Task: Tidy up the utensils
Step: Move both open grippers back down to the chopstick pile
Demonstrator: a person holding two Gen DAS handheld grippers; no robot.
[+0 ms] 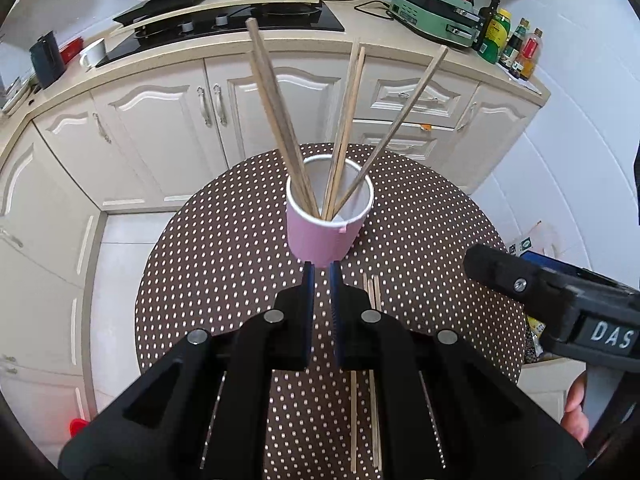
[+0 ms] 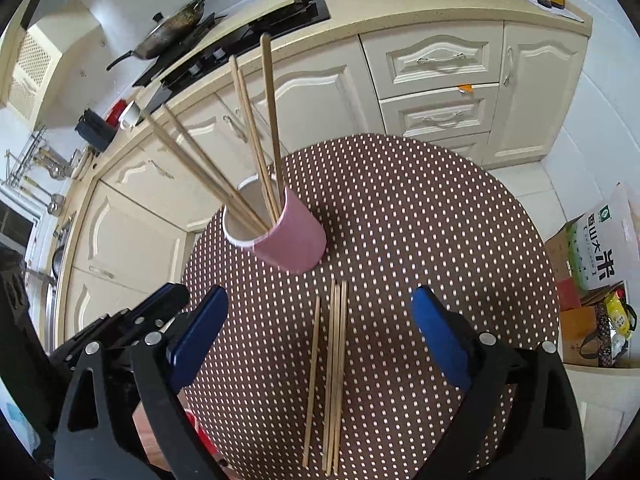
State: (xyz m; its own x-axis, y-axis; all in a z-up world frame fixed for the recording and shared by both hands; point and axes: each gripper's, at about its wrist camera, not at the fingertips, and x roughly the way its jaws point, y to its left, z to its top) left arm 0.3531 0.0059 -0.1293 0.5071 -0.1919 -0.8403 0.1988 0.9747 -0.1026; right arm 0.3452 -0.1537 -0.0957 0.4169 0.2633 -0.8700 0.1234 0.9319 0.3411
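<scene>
Right hand-held gripper (image 2: 320, 320), jaws wide and empty, hangs over loose chopsticks (image 2: 334, 372) on the counter (image 2: 440, 220), ready to move them into the pink cup (image 2: 294, 236); left hand-held gripper (image 1: 322, 280) is pinched closed, empty.

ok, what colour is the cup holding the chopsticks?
Pink outside, white inside; the cup shows best in the right wrist view.

Left claw (image 1: 322, 268) closed, right claw (image 2: 320, 304) agape

The right gripper (image 2: 320, 312) hangs wide open above 4 loose chopsticks (image 2: 334, 376) on the dotted tablecloth (image 2: 420, 220); the pink cup (image 2: 292, 236) holds 5 more.
</scene>
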